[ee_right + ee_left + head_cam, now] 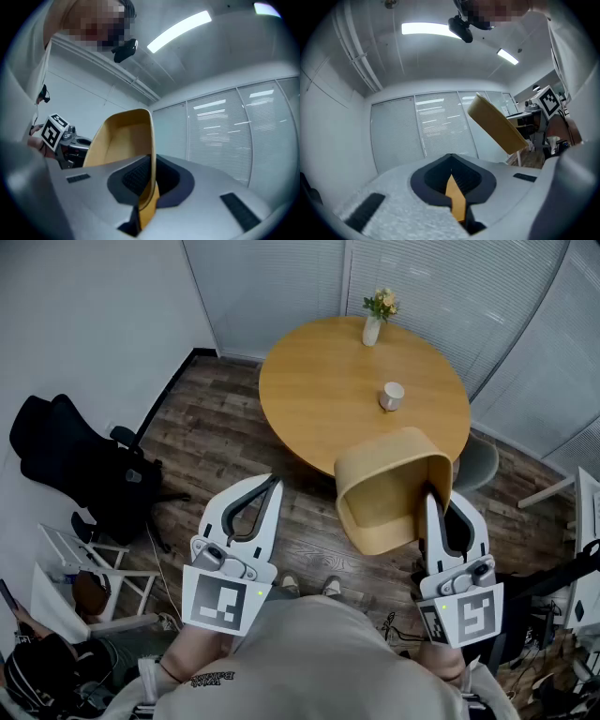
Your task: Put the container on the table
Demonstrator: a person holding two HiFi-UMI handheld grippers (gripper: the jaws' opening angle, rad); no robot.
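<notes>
Two handheld grippers are reaching forward from the bottom of the head view, above the person's pale shirt (309,652), which is blocking the floor directly below.

The left gripper (274,486) is hanging over the wood floor (216,427) with its jaws resting together at the tips and nothing in them. In its own view a thin tan sliver is showing in the slit between the pads, and what it belongs to is hard to make out.

The right gripper (439,507) is pinching the right-hand wall of the container (384,502), a tan bin. Its jaws are clamping the rim edge-on, and the bin is hiding the jaw tips from the head view.

The container is hanging in the air just short of the table (309,399), not resting on it, and is covering part of the table's near edge. Its mouth is facing up and tipping back toward the person, so its long axis is running from the person toward the table. Its base is out of sight.

Beyond it, the round wooden table is carrying a white cup (392,396) right of centre and a vase of flowers (375,320) at the far edge. Wide bare wood is lying to the left of the cup.

A black office chair (75,460) is standing well off to the left, and a grey chair (480,463) is peeking out, mostly hidden, beside the table's right edge.
</notes>
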